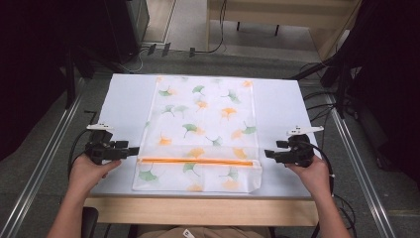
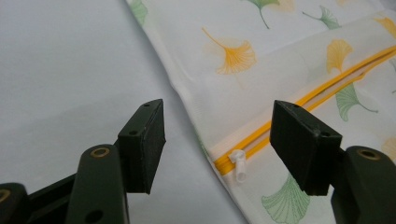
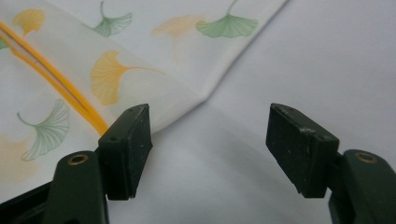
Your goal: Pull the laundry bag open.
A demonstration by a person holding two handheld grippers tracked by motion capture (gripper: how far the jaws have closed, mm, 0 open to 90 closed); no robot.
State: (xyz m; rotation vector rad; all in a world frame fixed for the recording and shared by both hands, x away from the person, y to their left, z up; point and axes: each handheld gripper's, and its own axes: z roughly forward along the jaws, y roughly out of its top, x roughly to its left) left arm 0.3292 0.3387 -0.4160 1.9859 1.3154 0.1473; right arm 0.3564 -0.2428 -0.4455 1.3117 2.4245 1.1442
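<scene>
On the white table cover (image 1: 124,106) lies a flat cloth bag (image 1: 205,116) printed with green and orange ginkgo leaves, its long sides running away from the person. Near the bag's front end an orange zipper (image 1: 198,161) runs straight across it from side to side, and the strip of cloth in front of the zipper lies flat up to the table's front edge.

Just off the bag's left side, level with the zipper, the left gripper (image 1: 132,150) points toward the bag, held in the person's left hand (image 1: 89,171). In the left gripper view its jaws are spread wide with nothing pinched; the bag's side edge and the zipper's end lie on the cover between and beyond them. A small white zipper pull (image 2: 239,164) sits at that end of the zipper, close to the bag's edge, and neither jaw touches it.

Just off the bag's right side, also level with the zipper, the right gripper (image 1: 267,154) points back toward the bag, held in the right hand (image 1: 314,173). In the right gripper view its jaws are likewise spread and grip nothing. A folded corner of the bag's right edge lies ahead of the jaws, and the zipper's orange line ends just beyond the jaw nearer the bag. Bare cover shows between the jaws.
</scene>
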